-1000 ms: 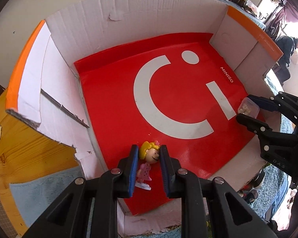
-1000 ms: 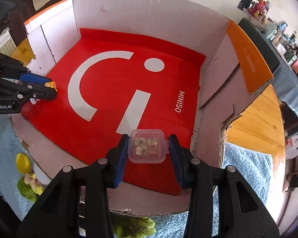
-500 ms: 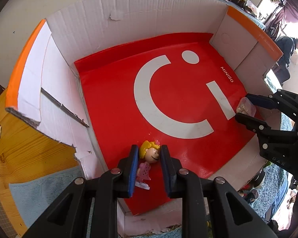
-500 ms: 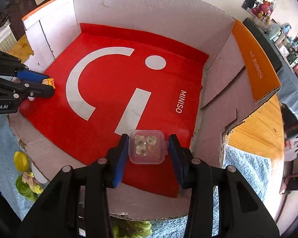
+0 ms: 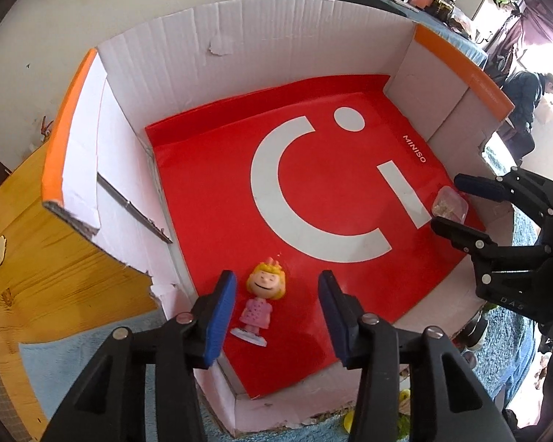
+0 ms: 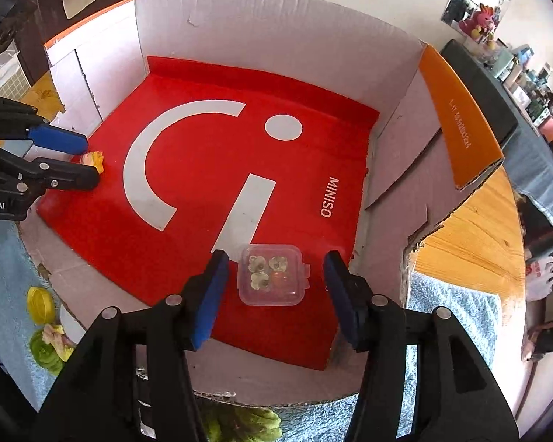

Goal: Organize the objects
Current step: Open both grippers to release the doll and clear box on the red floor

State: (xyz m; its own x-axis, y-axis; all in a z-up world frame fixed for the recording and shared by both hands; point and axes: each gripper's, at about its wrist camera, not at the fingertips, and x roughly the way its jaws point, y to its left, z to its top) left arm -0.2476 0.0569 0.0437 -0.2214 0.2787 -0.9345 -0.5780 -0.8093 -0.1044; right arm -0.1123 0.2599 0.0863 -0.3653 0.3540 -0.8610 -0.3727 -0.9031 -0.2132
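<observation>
red mat (image 5: 210,199), blonde pink-dressed figurine (image 5: 262,296)

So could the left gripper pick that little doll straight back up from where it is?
Probably yes. The left gripper has just opened its jaws, and the doll figurine lies between them on the red sheet, untouched, with nothing in the way.

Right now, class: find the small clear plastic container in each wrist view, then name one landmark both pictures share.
Left wrist view: the clear container sits at the right edge, on the red mat, between the fingers of the right claw.
Right wrist view: it lies low and centre, on the mat between that claw's open blue pads.
Shared landmark: the white MINISO lettering on the red mat.
</observation>
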